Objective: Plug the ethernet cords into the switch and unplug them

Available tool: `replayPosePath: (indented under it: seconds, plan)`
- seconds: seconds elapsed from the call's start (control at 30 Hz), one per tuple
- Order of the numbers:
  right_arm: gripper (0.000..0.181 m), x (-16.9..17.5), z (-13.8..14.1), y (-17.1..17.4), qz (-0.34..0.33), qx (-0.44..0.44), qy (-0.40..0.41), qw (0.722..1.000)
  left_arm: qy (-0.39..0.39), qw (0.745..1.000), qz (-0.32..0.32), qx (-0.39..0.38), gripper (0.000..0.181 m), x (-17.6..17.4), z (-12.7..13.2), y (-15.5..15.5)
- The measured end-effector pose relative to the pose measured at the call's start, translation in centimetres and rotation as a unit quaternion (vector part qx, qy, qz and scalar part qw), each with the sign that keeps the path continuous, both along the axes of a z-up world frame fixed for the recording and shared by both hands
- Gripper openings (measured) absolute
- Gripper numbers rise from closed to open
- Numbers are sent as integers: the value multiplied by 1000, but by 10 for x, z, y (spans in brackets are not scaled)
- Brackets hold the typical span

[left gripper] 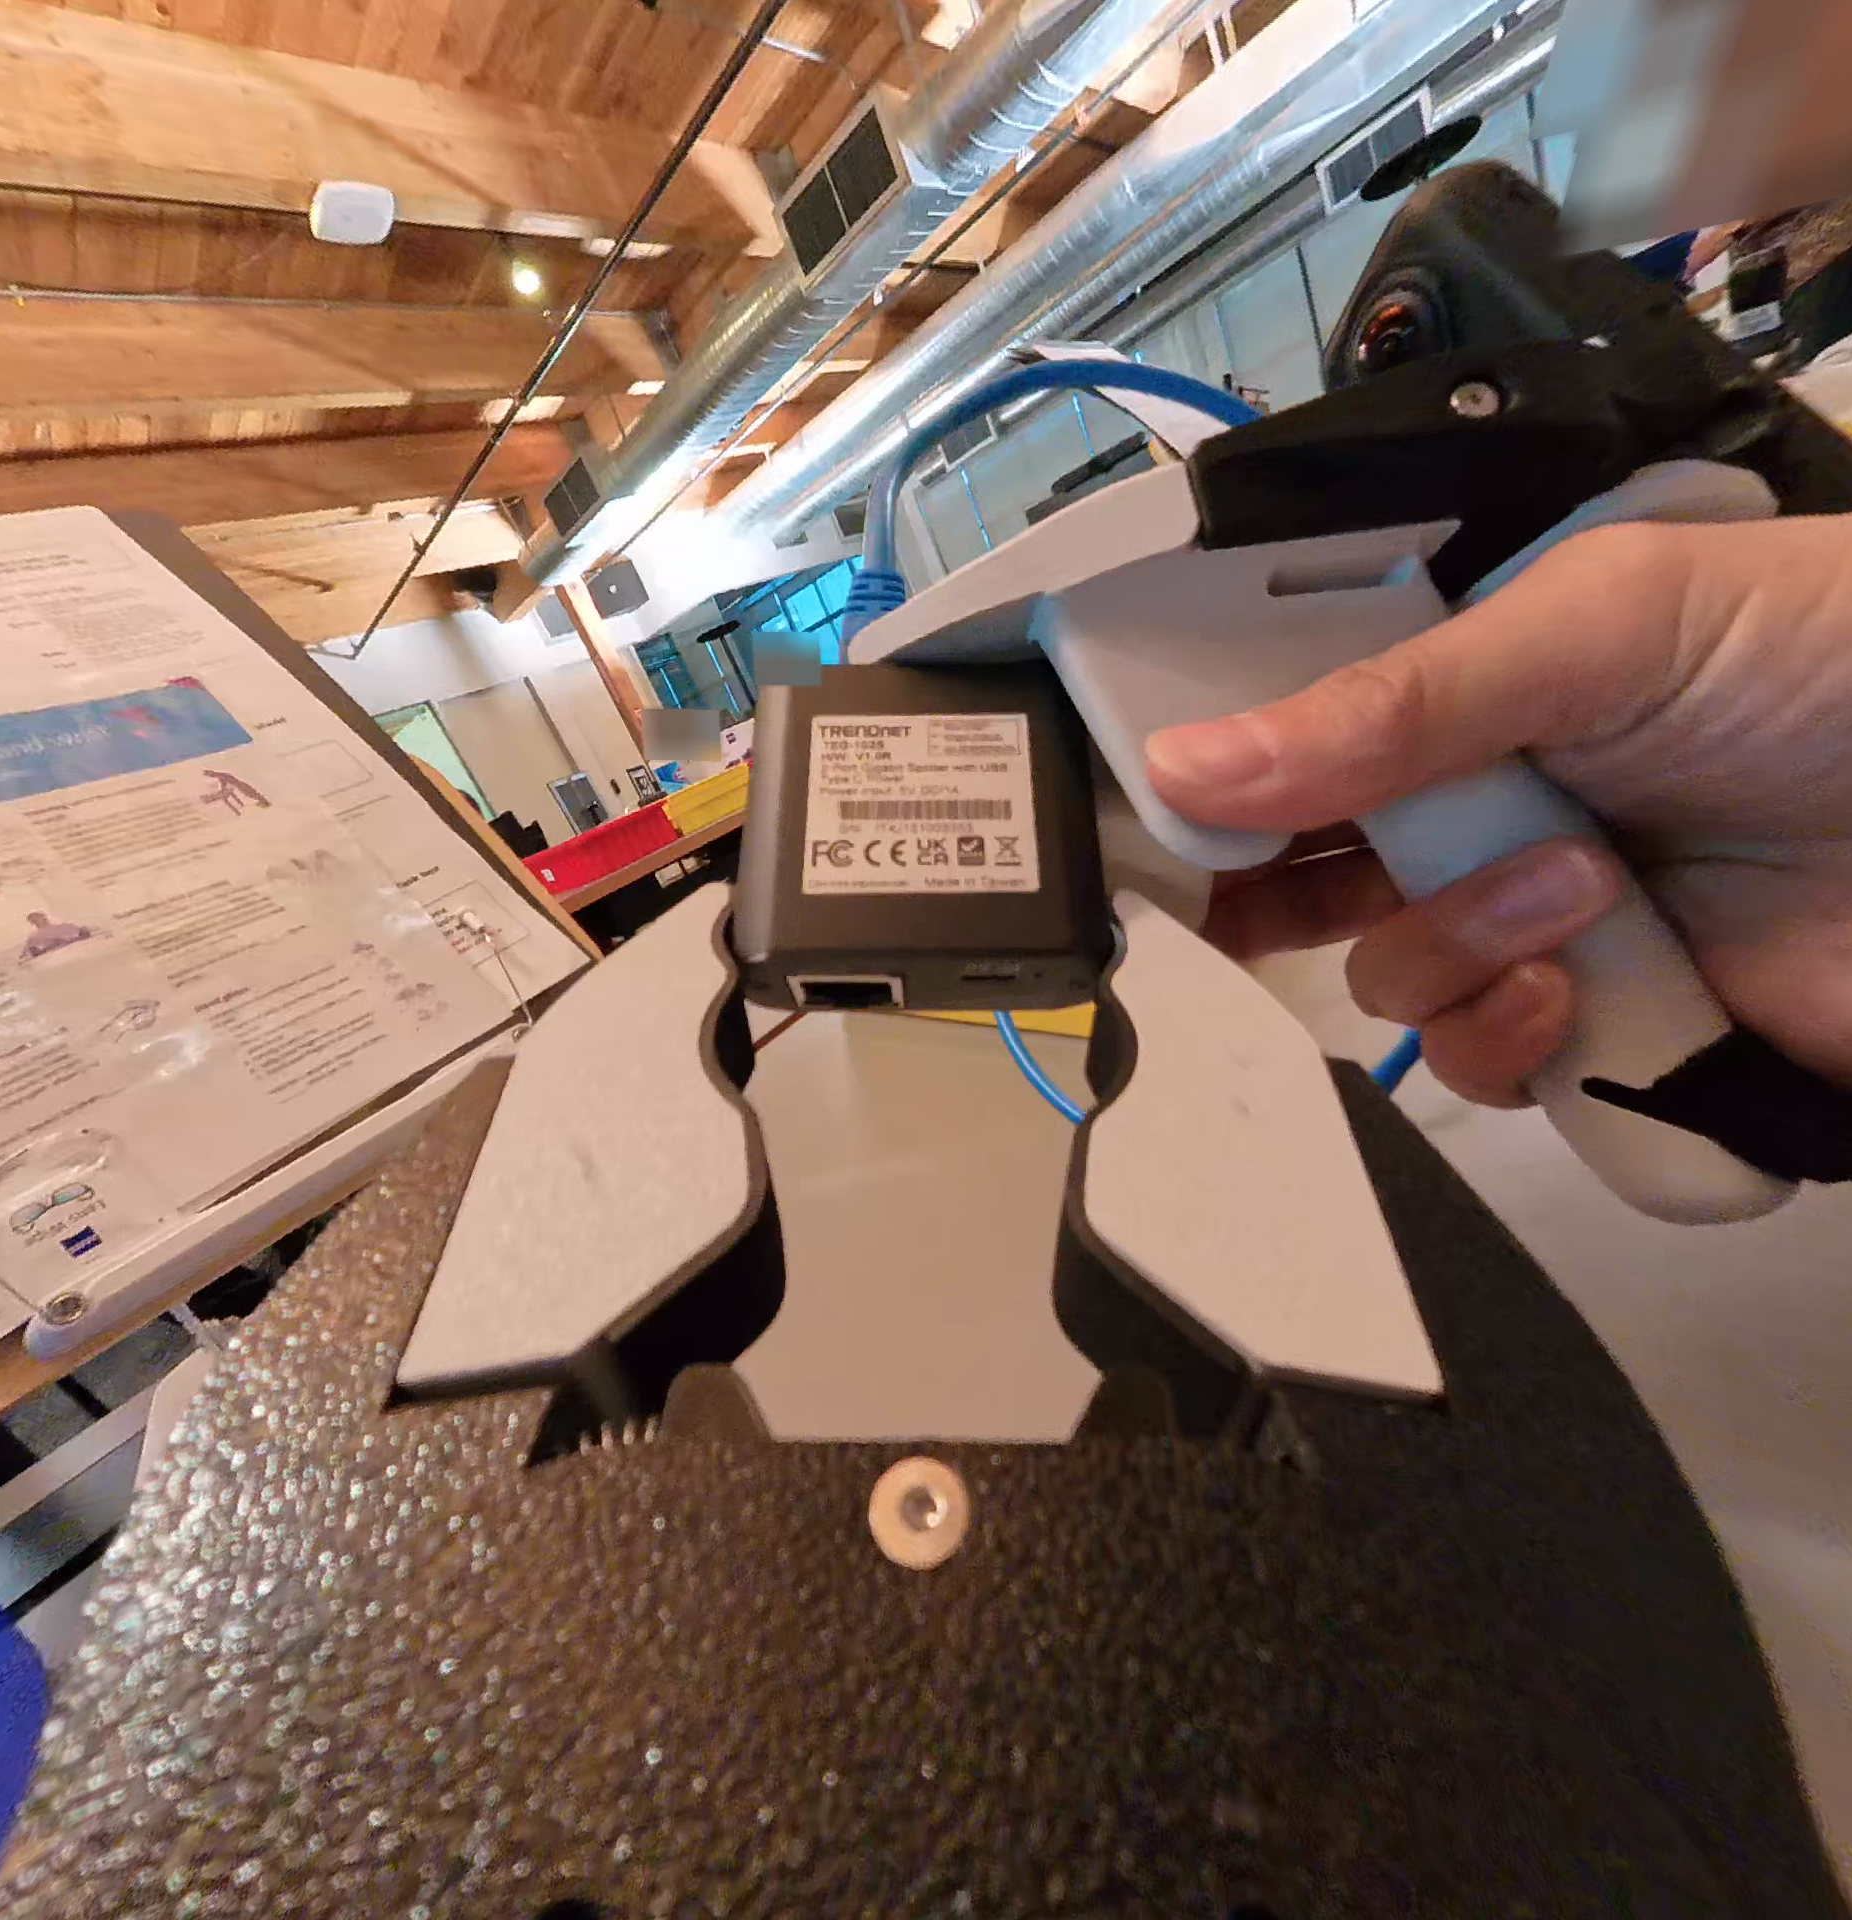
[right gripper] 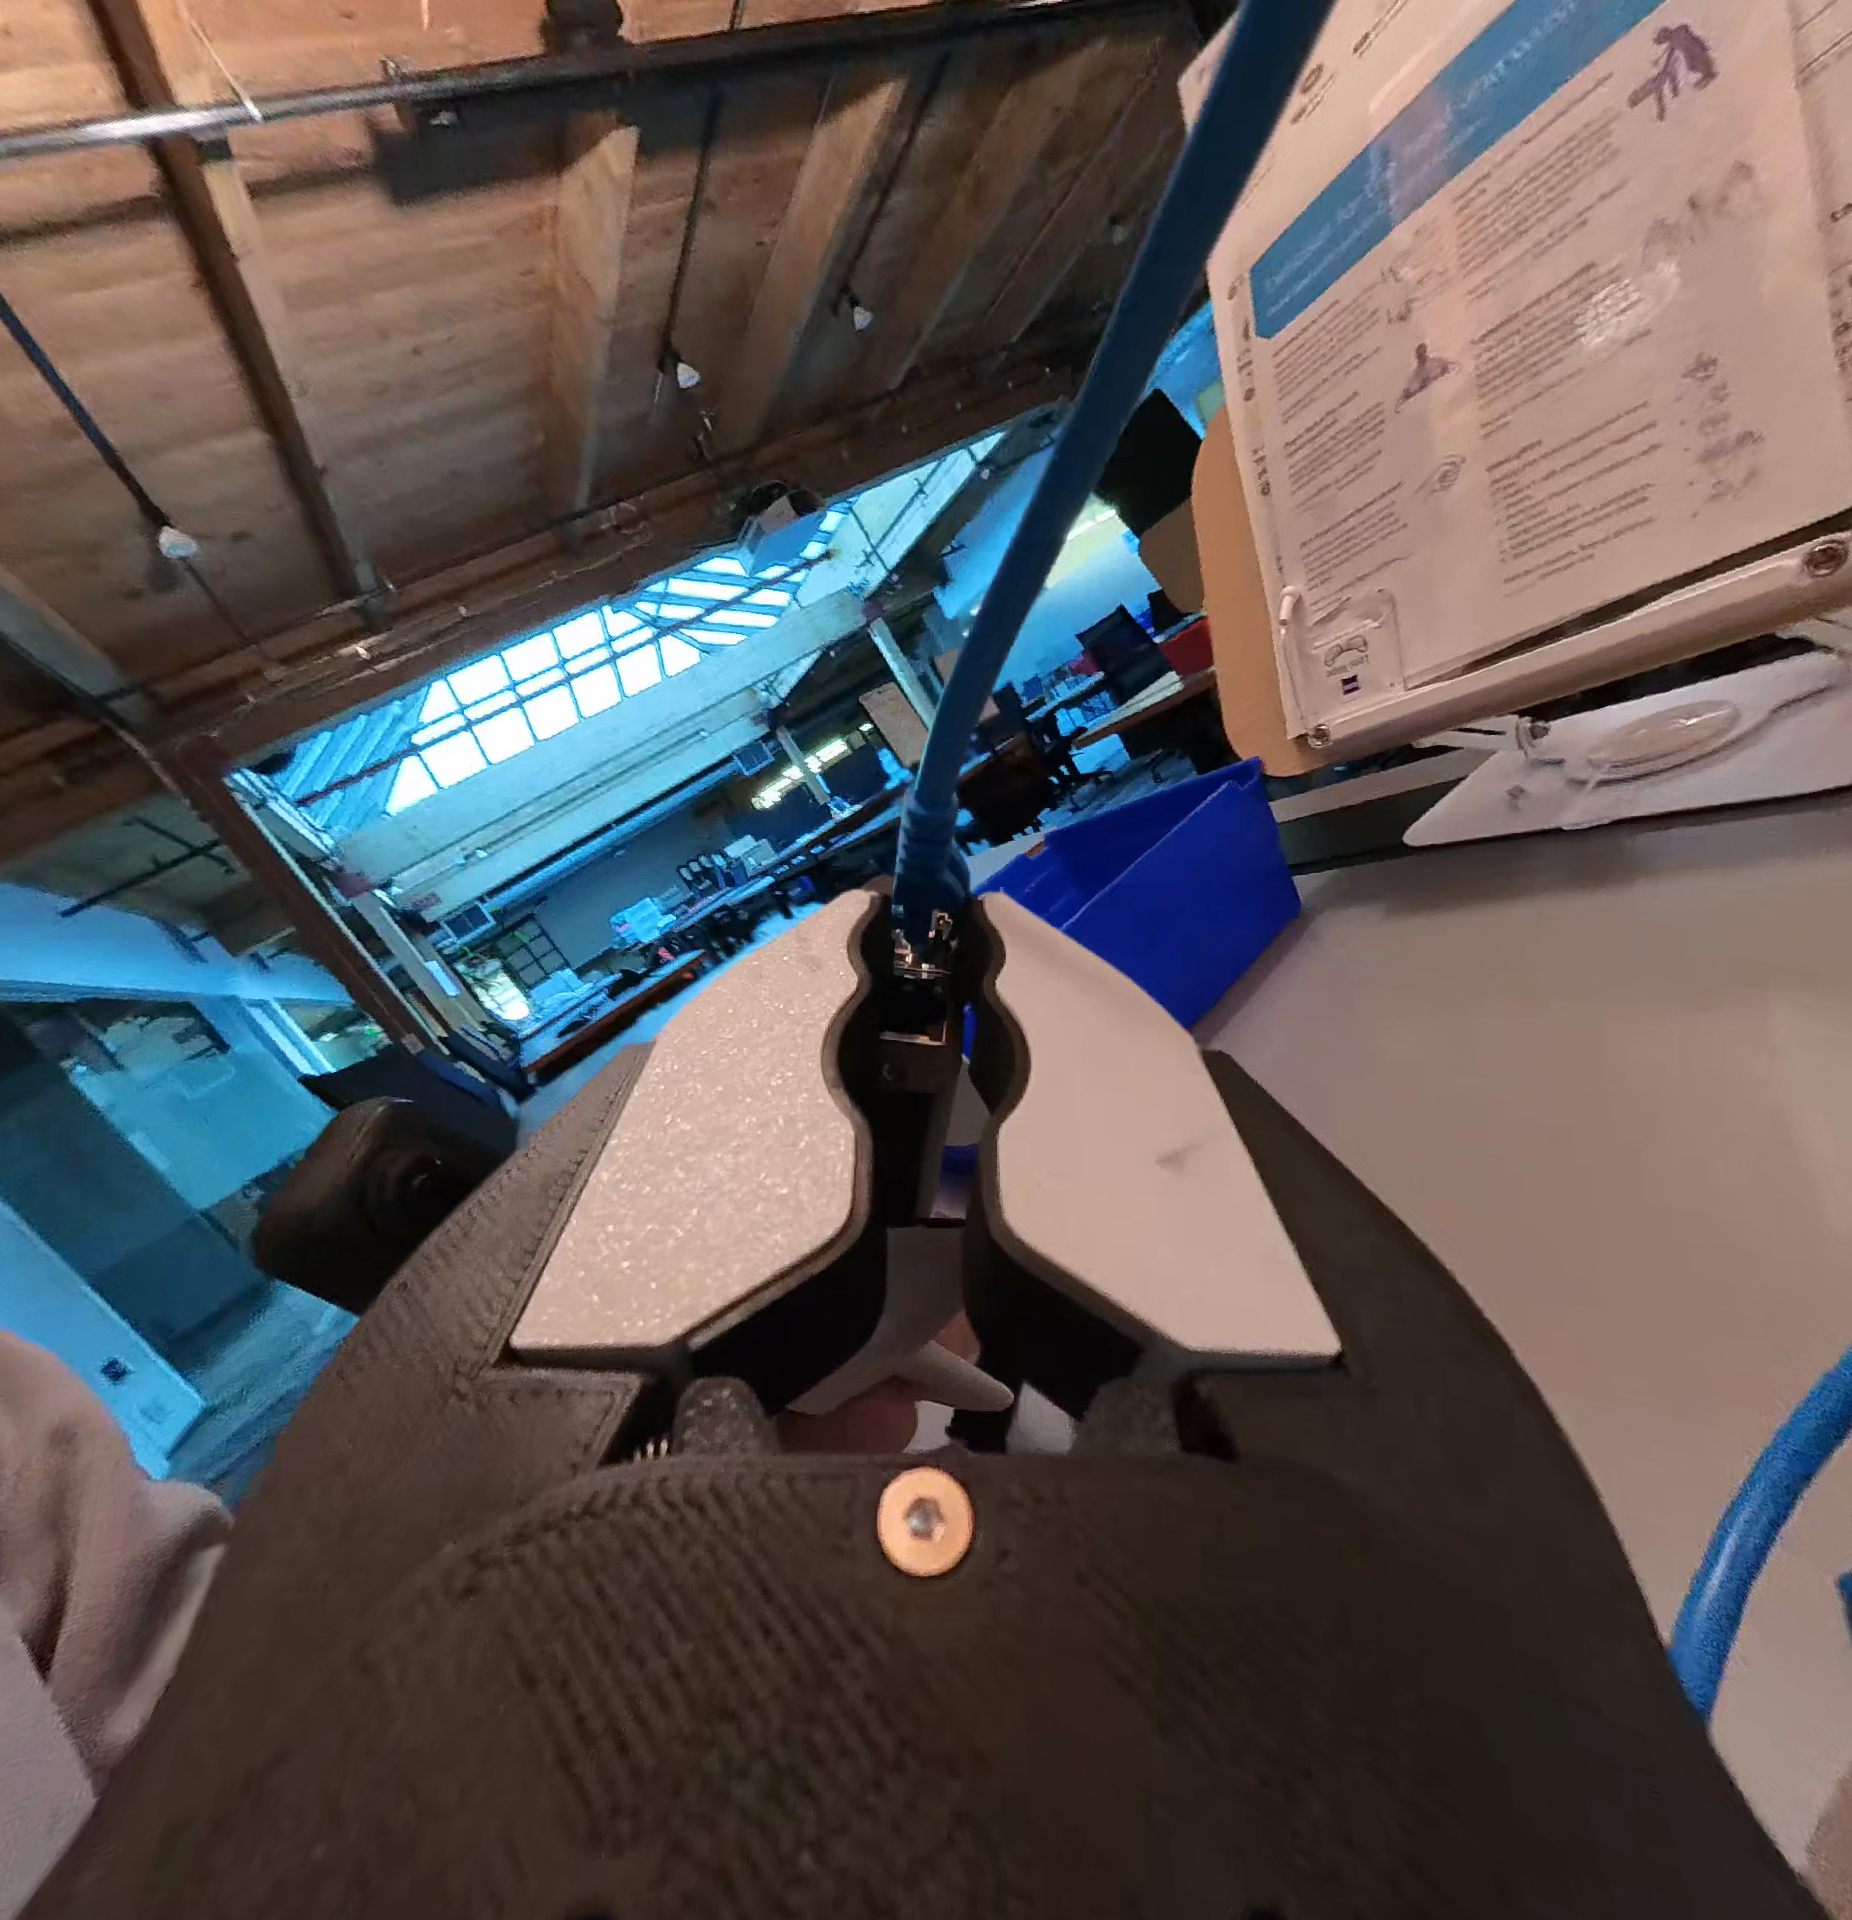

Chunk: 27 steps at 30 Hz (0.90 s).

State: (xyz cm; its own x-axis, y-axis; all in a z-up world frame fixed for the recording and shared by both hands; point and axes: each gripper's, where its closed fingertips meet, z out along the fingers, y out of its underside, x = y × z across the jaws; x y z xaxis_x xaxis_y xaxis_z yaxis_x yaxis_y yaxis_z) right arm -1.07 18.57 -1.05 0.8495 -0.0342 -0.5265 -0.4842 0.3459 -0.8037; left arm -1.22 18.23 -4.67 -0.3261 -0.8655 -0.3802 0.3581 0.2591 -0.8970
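Note:
My left gripper (left gripper: 922, 935) is shut on the black switch (left gripper: 917, 800) and holds it up, label side toward the camera. An empty port (left gripper: 847, 990) faces me. My right gripper (left gripper: 1005, 587), held by a hand (left gripper: 1649, 748), reaches over the switch's far end. In the right wrist view the right gripper (right gripper: 924, 935) is shut on the plug (right gripper: 922, 951) of a blue ethernet cord (right gripper: 1067, 468). The plug meets the black switch body (right gripper: 906, 1101); I cannot tell whether it is seated. The cord (left gripper: 989, 400) arches above the switch.
A tilted stand with laminated sheets (left gripper: 205, 883) is close on the left and also shows in the right wrist view (right gripper: 1524, 364). A blue bin (right gripper: 1161, 914) sits on the white table (right gripper: 1524, 1091). More blue cord (right gripper: 1753, 1507) loops at the right. Red (left gripper: 610, 847) and yellow bins (left gripper: 709, 800) stand farther back. My two grippers' fingertips are within a few centimetres of each other.

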Motion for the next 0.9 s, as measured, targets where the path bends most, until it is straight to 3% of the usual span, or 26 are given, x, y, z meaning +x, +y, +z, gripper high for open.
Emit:
replayPosePath:
  seconds: [0.37, 0.5, 0.73, 0.9]
  plan:
    - [14, 3, -8, -3, -6, -40, -13, 999, 37, 999, -8, -21, 64, 6, -7, 0]
    - [26, 6, -12, -5, -5, -55, -12, 998, 45, 999, -16, -25, 64, 6, -8, 0]
    - [17, 7, -14, -6, 68, 56, 118, 989, 33, 998, -45, -23, 63, 1, -4, -4]
    - [19, 7, -17, -5, 71, 43, 141, 986, 37, 998, -48, -27, 63, 2, -7, 0]
